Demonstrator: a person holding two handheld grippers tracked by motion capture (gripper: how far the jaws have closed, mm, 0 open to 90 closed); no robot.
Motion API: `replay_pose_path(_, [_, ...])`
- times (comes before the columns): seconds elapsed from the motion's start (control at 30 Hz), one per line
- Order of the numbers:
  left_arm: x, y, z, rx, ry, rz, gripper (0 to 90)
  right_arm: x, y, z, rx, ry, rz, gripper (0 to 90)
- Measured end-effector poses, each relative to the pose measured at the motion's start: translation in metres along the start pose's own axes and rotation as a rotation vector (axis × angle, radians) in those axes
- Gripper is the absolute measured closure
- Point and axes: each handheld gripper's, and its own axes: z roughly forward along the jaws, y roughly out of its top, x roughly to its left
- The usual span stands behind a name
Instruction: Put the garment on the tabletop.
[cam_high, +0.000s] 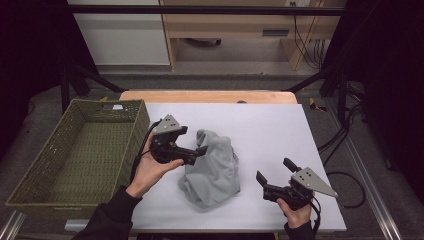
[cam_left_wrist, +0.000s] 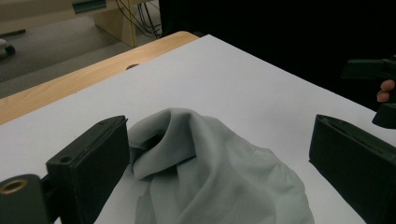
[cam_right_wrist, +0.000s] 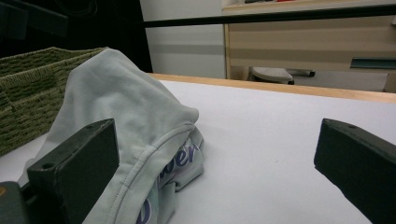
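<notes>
A crumpled pale grey garment (cam_high: 212, 169) lies in a heap in the middle of the white table (cam_high: 270, 130). My left gripper (cam_high: 194, 141) hovers at the garment's upper left edge, jaws wide open, nothing between them. In the left gripper view the garment (cam_left_wrist: 215, 172) bulges up between the two jaws. My right gripper (cam_high: 276, 170) sits open near the table's front right, a short way right of the cloth. The right gripper view shows the garment (cam_right_wrist: 126, 121) at left with purple lettering (cam_right_wrist: 180, 161) on a lower fold.
A green woven basket (cam_high: 35, 170) stands along the table's left side, empty inside. The table's bare wooden far edge (cam_high: 210, 96) runs behind the white surface. Cables (cam_high: 345, 135) trail on the floor at the right. Wooden furniture (cam_high: 235, 30) stands beyond.
</notes>
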Motion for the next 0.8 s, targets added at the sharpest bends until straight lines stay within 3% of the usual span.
replay_pose_path(0.2, [0.005, -0.023, -0.018, -0.066, 0.019, -0.012, 2.5, -0.001, 0.0, -0.001, 0.004, -0.001, -0.004, 0.4])
replay_pose_path(0.5, [0.004, -0.059, -0.04, -0.112, 0.076, -0.005, 2.6, 0.0, 0.0, 0.0, 0.004, 0.004, -0.006, 0.4])
replay_pose_path(0.8, [0.006, -0.095, -0.05, -0.109, 0.092, -0.037, 2.2, -0.001, -0.002, -0.001, 0.012, 0.0, 0.001, 0.4])
